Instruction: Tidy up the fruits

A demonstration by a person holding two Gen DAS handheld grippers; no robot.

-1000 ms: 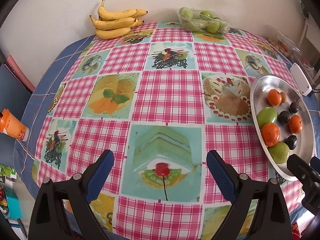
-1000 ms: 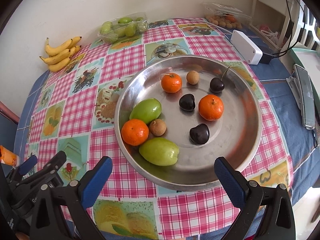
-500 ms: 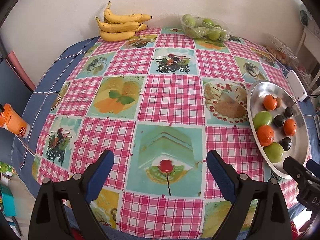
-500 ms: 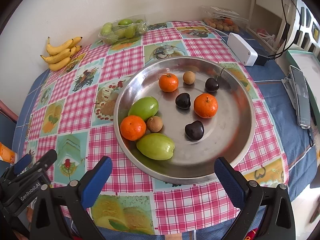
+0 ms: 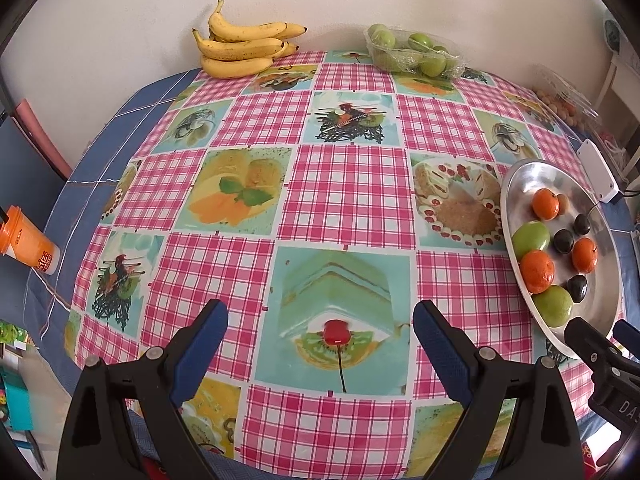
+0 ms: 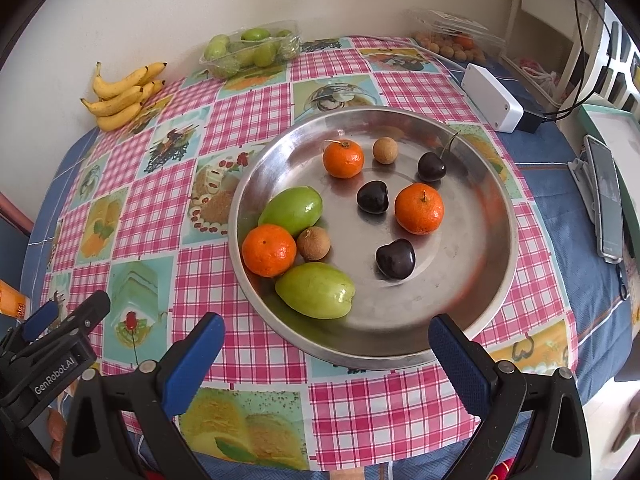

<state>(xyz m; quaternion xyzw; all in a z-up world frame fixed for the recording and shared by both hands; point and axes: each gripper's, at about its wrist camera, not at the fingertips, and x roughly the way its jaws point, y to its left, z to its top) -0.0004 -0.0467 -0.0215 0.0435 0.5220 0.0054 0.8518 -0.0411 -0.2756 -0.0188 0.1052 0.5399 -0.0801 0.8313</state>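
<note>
Your left gripper (image 5: 320, 334) & right gripper (image 6: 326, 344) both gape wide, holding nothing. Steel tray (image 6: 494, 280) w/ mixed fruit sits frame center in right view; bananas (image 6: 122, 96) upper left.

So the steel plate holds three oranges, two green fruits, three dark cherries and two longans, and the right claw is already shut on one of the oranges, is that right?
Not quite: the fruit count on the steel plate is right, but the right claw is open and empty, poised at the plate's near rim. The right wrist view shows all three oranges lying free on the plate.
</note>
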